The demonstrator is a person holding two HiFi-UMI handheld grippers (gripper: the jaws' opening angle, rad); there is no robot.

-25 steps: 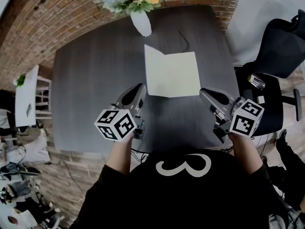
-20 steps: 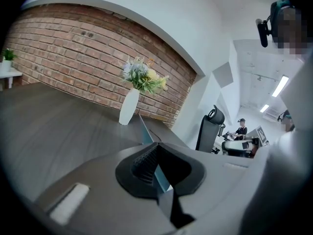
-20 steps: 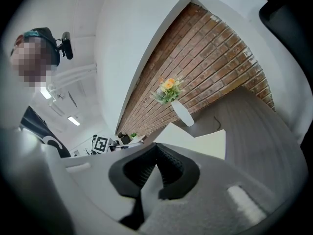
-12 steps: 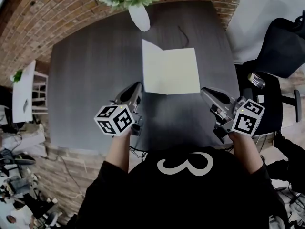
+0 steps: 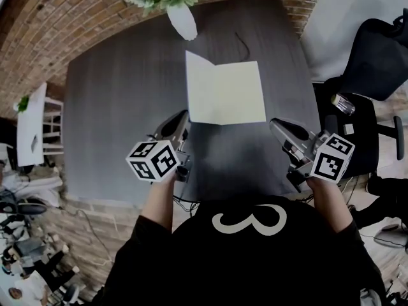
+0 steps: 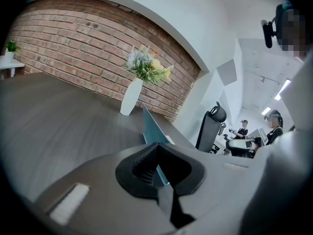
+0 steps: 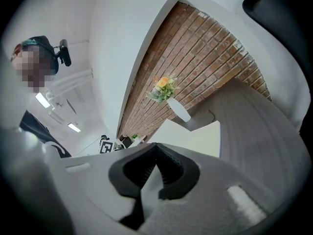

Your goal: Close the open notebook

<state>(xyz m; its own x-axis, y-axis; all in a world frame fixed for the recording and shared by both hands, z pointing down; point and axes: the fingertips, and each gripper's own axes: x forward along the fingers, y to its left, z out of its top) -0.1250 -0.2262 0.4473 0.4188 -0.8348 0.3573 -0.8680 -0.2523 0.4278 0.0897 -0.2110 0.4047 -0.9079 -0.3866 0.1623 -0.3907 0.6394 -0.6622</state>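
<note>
cream notebook (image 5: pixel 226 92) laid open on dark woodgrain surface (image 5: pixel 115 107), left hand-held gripper (image 5: pixel 180 121) and right hand-held gripper (image 5: pixel 278 127) held near, ribbed jaws pressed together, empty

shirt (image 5: pixel 247 220): big white "3", 6 o'clock in head view
left gripper (image 5: pixel 183 118): square black-white code markers on its cube, 8 o'clock
right gripper (image 5: pixel 275 125): same markers on its cube, 4 o'clock
background marker (image 7: pixel 105 147): square code, 8 o'clock in right gripper view; carrier unclear
</note>
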